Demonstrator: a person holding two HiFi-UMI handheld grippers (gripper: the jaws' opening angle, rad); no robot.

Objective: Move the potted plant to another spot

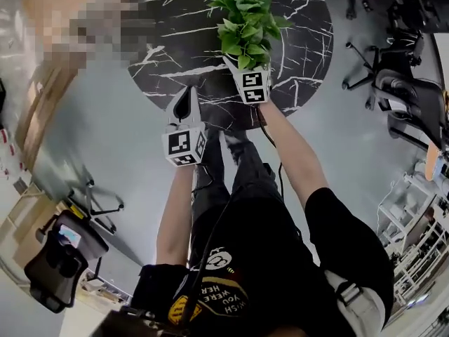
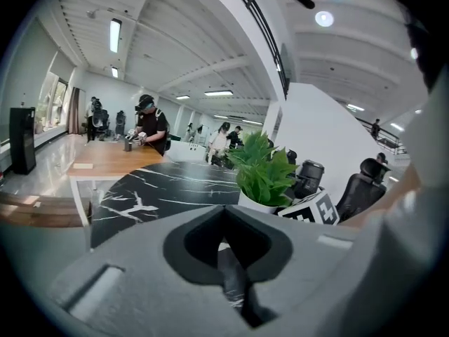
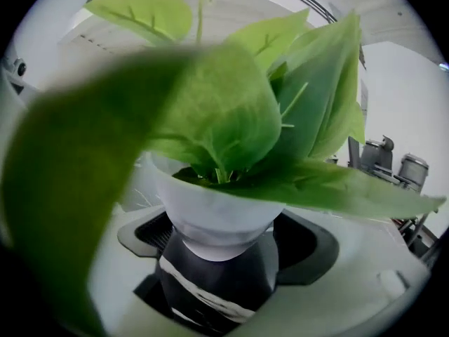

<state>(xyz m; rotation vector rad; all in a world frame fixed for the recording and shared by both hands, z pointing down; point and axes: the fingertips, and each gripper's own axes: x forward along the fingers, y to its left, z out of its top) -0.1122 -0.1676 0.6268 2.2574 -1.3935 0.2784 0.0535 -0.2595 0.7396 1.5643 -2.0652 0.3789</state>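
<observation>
We grip the potted plant (image 3: 210, 209) low on its pot with the right hand-held gripper (image 3: 217, 241), so it stays upright, just inside the surface's (image 1: 175, 20) near edge, while the left hand-held gripper (image 2: 228, 248) waits closed and empty.
</observation>
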